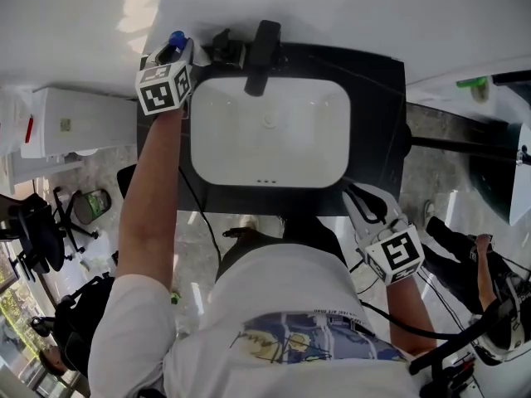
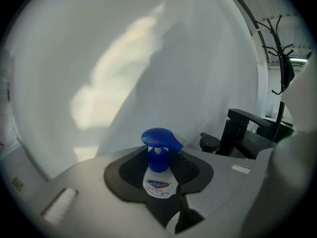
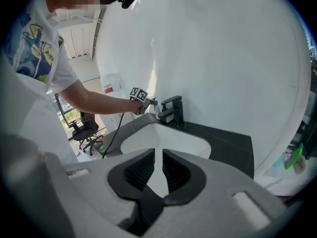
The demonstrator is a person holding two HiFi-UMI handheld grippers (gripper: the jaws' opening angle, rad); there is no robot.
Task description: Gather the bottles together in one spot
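Closest in, the person's white shirt [image 1: 274,305] fills the near edge of the head view. Just beside it the right tongs [image 1: 362,206] hang over the near right corner of the dark desk [image 1: 377,114]. Their jaws are drawn almost together, with only a sliver of the white basin [image 1: 270,131] showing between them, and they carry nothing.

The left arm reaches to the far left corner of the desk, left of the black tap [image 1: 259,52]. There the left tongs [image 1: 181,52] sit around a pump bottle [image 2: 159,182] with a blue head. It stands upright between the pads, and they look closed on its neck and shoulders.

I take this to be the pick-up of one bottle, with the grip made and the lift not yet begun. No gathering spot is plain from here. Something green [image 1: 474,85] lies on the white ledge far to the right, too small to say whether it is a bottle.

Next, I reckon, comes a straight lift that keeps the bottle upright. Then it must be carried clear of the tap to whichever spot is chosen.
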